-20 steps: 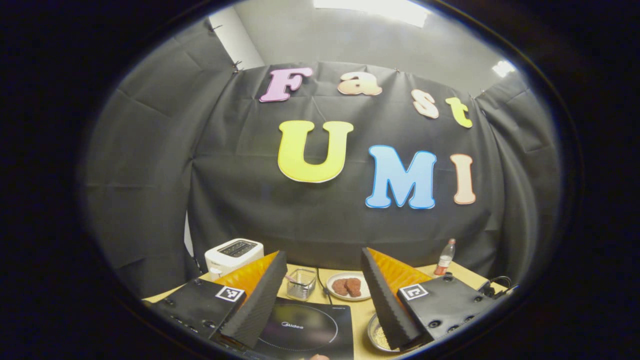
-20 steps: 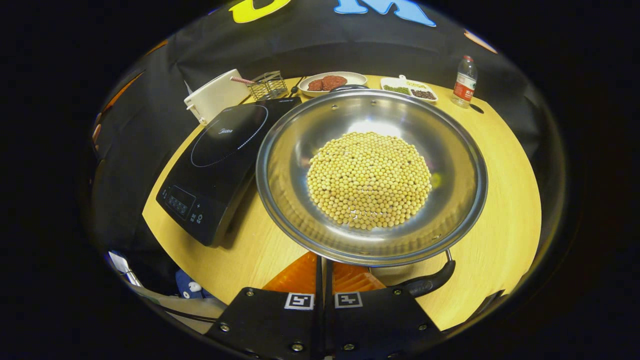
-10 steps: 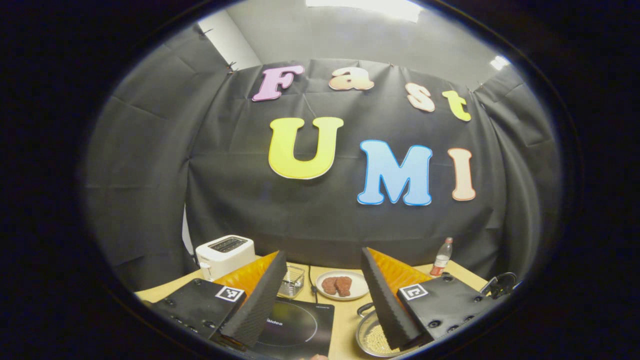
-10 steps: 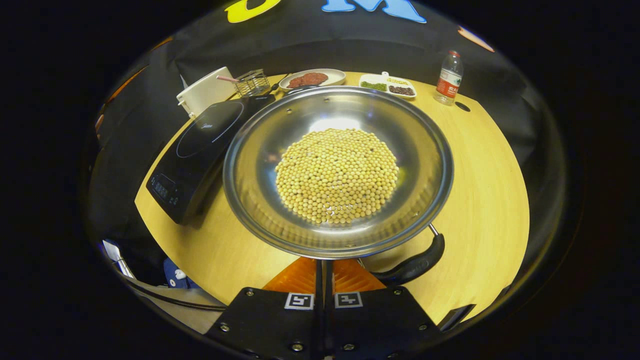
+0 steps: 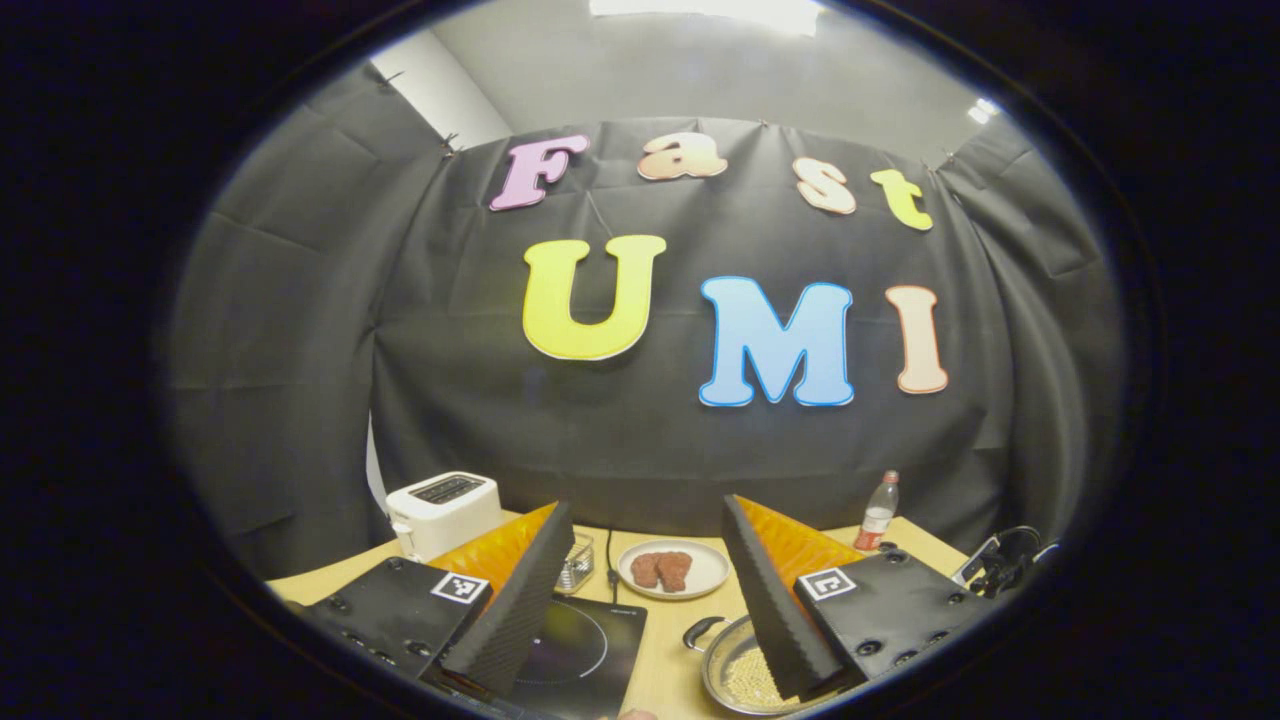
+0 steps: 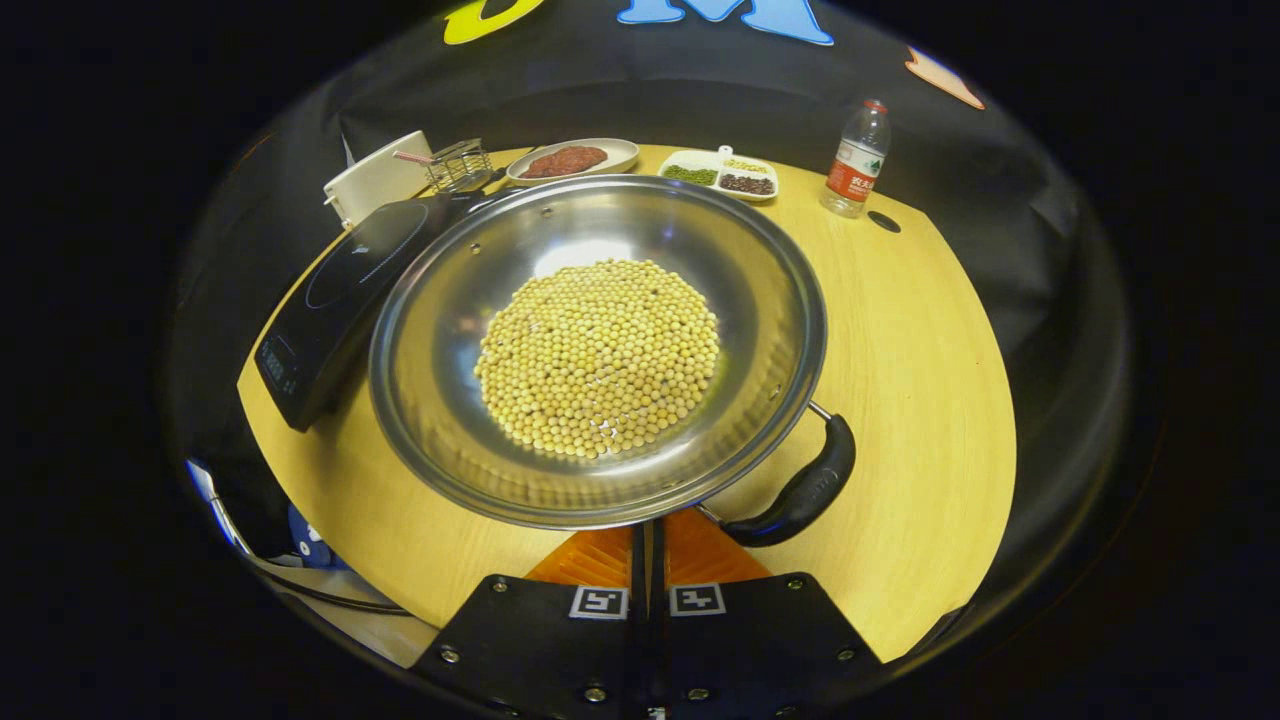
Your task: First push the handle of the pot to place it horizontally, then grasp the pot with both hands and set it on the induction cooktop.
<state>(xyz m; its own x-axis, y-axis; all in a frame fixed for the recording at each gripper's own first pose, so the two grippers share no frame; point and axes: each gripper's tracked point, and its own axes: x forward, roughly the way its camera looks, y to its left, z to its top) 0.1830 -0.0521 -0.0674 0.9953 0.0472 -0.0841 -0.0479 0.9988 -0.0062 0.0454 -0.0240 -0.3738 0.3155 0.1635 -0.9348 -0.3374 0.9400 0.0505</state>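
Pot [image 6: 598, 350] mid-frame, handle [image 6: 800, 490] angled lower right beside closed right gripper [image 6: 648, 540]; left gripper [image 5: 645, 590] jaws apart.

The left gripper [image 5: 648, 575] has two flat black blocks, each studded with round screws and bearing a square white-and-black coded marker, from which wedge-shaped fingers with ribbed inner faces rise. The right gripper [image 6: 648, 545] shows the same black screwed blocks, its two coded markers side by side.

left hand-held gripper [image 5: 640, 560] fingers spread wide, right hand-held gripper [image 6: 648, 535] closed
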